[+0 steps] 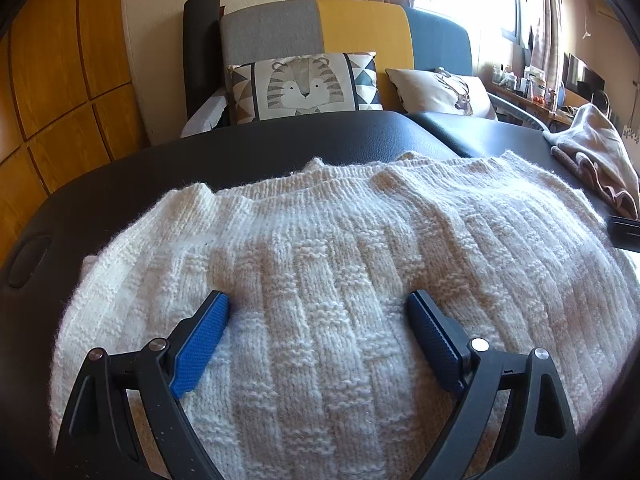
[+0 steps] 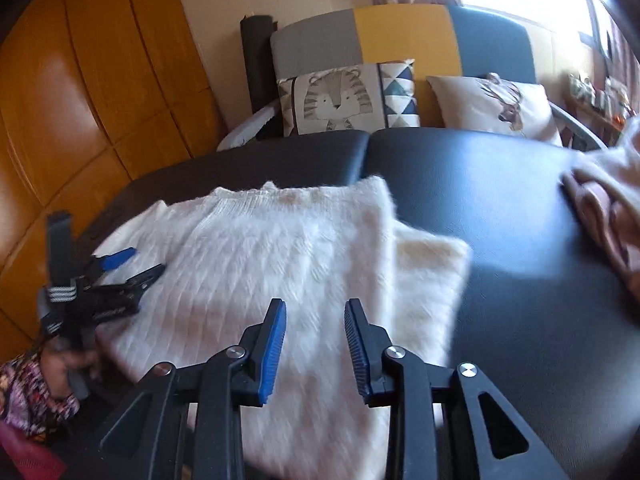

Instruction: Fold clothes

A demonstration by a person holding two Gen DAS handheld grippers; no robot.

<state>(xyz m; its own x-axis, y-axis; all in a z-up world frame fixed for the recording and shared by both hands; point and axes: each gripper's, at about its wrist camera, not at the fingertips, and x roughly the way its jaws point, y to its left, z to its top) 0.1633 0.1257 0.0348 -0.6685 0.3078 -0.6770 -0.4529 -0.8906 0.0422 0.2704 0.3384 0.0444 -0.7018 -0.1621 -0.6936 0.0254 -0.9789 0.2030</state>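
- Behind the black padded table (image 2: 500, 184) a sofa (image 1: 360, 28) is standing with two cushions, beside wooden cupboard doors and a bright window.
- Lying flat across the table's near left part is the white knit sweater (image 1: 328, 272), with one side already turned over onto its body, as the right wrist view is showing.
- It is looking thick, soft and floppy, fairly light, likely to stretch and sag when lifted; the fuzzy yarn should be giving the pads good grip.
- Best holds are probably the ribbed hem or a doubled edge, pinching both layers near the corners rather than the middle of the panel.
- The left gripper (image 1: 318, 312) is hovering low over the sweater, jaws wide apart and holding nothing.
- The right gripper (image 2: 315, 320) is sitting above the sweater's near edge, jaws partly apart, empty; that view is blurred.
- A beige and pink garment (image 1: 596, 160) is lying crumpled at the table's far right, well apart.
- No containers are showing.
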